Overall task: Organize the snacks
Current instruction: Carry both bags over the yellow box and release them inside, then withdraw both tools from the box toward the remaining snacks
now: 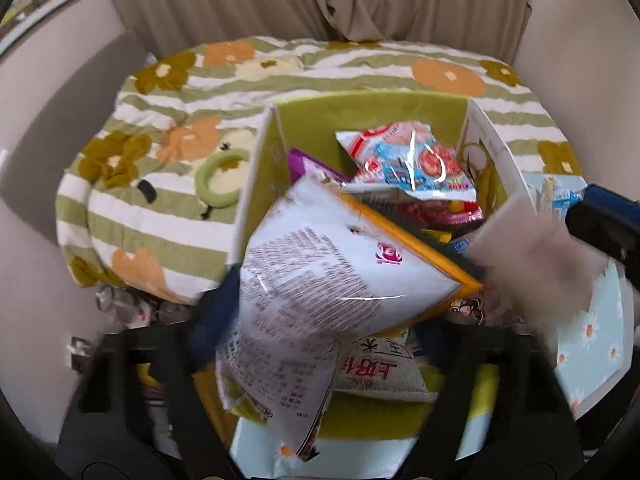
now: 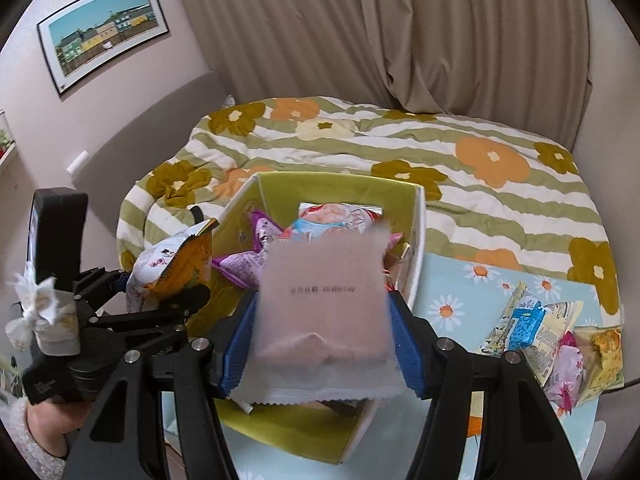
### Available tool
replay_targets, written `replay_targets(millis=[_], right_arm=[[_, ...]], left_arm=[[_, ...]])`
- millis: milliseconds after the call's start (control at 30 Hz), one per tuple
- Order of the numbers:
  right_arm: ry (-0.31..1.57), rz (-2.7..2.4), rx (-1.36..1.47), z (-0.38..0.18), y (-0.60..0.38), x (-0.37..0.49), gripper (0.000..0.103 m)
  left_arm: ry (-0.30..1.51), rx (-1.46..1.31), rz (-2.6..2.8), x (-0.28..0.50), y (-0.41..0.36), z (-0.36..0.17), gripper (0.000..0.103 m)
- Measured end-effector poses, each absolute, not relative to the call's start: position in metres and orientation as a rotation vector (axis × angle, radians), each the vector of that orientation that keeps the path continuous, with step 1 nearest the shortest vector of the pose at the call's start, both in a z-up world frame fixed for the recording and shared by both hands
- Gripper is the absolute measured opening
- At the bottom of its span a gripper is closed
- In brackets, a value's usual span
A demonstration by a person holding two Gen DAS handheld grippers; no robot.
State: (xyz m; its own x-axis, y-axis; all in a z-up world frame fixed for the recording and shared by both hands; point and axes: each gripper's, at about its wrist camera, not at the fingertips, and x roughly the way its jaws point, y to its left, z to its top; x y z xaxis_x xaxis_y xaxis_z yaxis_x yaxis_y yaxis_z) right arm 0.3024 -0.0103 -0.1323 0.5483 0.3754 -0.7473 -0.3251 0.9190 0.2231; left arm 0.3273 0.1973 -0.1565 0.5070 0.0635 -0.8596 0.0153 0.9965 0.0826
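Snacks here are light, crinkly, slippery bags, best pinched at a flat sealed edge. Right gripper clamps a pale pink packet by its sides, above the green box on the bed. Left gripper stands wide, jaws not pressing the white bag between them, which tilts over the box, likely dropping in. Both grippers angle steeply downward. More bags lie right of the box.
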Motion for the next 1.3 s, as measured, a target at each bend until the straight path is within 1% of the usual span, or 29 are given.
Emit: replay_targets(millis=[33,133,333,500,633,767,867,1100,1300], right_arm=[[0.911,0.427,0.064,-0.135,-0.009,0.305,0.026],[0.946,0.424,0.067,-0.148,-0.005,0.313,0.025],[0.967,0.396,0.114,-0.156,-0.011,0.307,0.025],[0.963,0.397,0.113,-0.152,-0.009,0.301,0.025],[0.958,0.401,0.124,-0.15,-0.01,0.298,0.025],[0.944,0.398,0.131,-0.146,-0.013,0.292,0.025],[0.936,0.394,0.133,-0.143,-0.015,0.288,0.025],[0.921,0.39,0.138,-0.138,-0.017,0.275,0.025],[0.893,0.379,0.133,-0.127,-0.021,0.257,0.025]], left_arm=[[1.04,0.07,0.025,0.326,0.198,-0.159,0.103],[1.012,0.053,-0.01,0.317,0.196,-0.159,0.103],[1.02,0.075,-0.049,0.302,0.197,-0.161,0.103],[1.003,0.037,-0.071,0.284,0.203,-0.152,0.103],[1.013,0.032,-0.08,0.285,0.203,-0.15,0.103],[0.975,-0.01,-0.092,0.281,0.207,-0.137,0.103],[0.985,-0.016,-0.083,0.277,0.21,-0.139,0.103],[0.971,-0.014,-0.104,0.257,0.204,-0.129,0.103],[0.922,0.008,-0.151,0.242,0.185,-0.114,0.103]])
